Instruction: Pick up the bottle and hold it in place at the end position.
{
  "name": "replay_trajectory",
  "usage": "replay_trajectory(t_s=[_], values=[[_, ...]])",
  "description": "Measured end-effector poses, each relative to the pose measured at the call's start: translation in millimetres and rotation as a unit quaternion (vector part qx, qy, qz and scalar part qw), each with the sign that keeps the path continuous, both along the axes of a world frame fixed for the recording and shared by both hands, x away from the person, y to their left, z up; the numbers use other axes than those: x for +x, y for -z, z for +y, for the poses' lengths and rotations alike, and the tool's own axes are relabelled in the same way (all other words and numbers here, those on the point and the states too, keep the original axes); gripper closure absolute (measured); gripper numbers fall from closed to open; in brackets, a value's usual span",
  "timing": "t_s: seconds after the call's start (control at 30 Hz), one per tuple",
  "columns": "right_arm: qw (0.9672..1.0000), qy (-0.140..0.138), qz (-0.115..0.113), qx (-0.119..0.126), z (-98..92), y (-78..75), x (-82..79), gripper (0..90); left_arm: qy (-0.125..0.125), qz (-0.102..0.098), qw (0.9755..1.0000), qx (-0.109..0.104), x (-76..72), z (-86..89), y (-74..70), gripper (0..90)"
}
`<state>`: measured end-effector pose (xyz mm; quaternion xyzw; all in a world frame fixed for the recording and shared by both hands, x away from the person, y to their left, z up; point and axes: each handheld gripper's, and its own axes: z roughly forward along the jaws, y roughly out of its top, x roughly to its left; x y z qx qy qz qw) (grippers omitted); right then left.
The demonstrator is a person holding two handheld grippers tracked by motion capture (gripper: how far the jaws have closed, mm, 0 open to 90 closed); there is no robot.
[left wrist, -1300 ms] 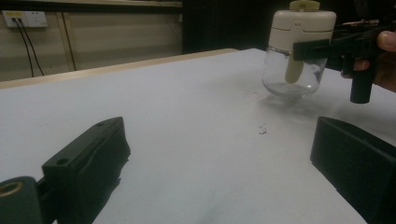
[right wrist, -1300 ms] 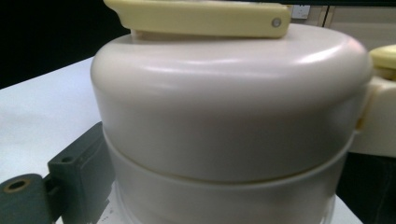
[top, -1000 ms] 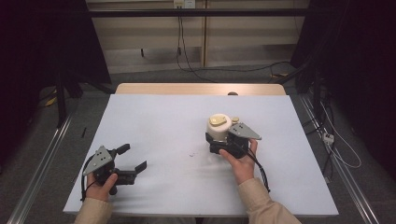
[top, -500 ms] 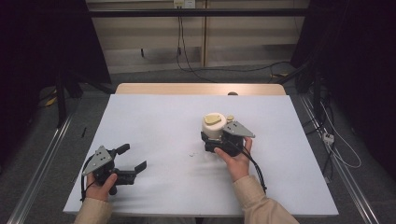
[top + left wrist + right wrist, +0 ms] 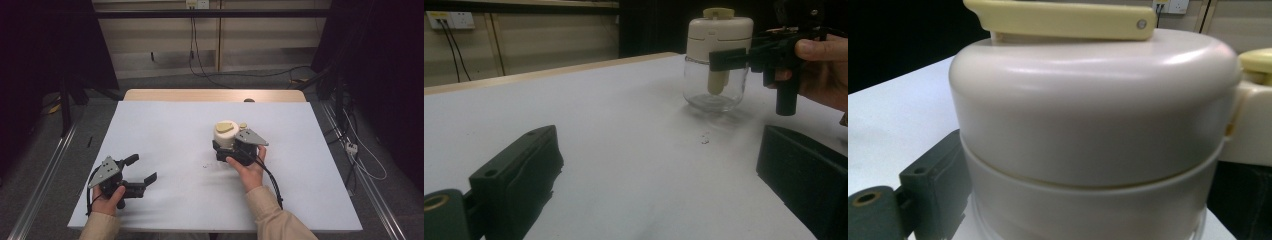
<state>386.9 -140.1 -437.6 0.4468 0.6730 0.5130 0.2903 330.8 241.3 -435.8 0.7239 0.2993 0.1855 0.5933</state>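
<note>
A: Where's the jar right now?

B: I have the glass jar with the cream lid clamped in my right gripper. The jaws close on it at the lid's lower band, one either side; the left gripper view shows one black jaw across the seam where lid meets clear glass. The jar's base seems to sit on the white table, or just off it. I can't tell which.

A: And the other hand?

B: My left gripper is spread wide, holding nothing, low on the table, well apart from the jar. The jar stands ahead of it and off to its right.

A: What step do you call this?

B: Grasp made, jar held upright. From my right gripper's camera the lid fills the space directly ahead, its yellow flip tab on top.

A: Next move?

B: I'd judge it calls for a steady grip and a level carry, since glass below a heavy lid could tip. If the lid is to come off, the left gripper must close in first.
</note>
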Motion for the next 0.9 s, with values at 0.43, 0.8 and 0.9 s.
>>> replay_trajectory(t_s=[0.43, 0.8, 0.9], values=[[1.0000, -0.006, -0.001, -0.003, 12.0, 0.1, 9.6, 6.4, 0.001, 0.000, 1.0000, -0.002, -0.2, -0.9, 0.1, 3.6], [0.9999, -0.005, -0.001, -0.009, 14.5, 1.0, 14.6, 6.4, 0.001, 0.002, 1.0000, -0.002, -0.2, -1.4, 0.5, 3.6], [0.9999, -0.004, -0.003, -0.009, 15.1, 0.4, 16.5, 6.4, 0.002, 0.000, 1.0000, -0.001, -0.3, -1.9, 0.4, 3.6]])
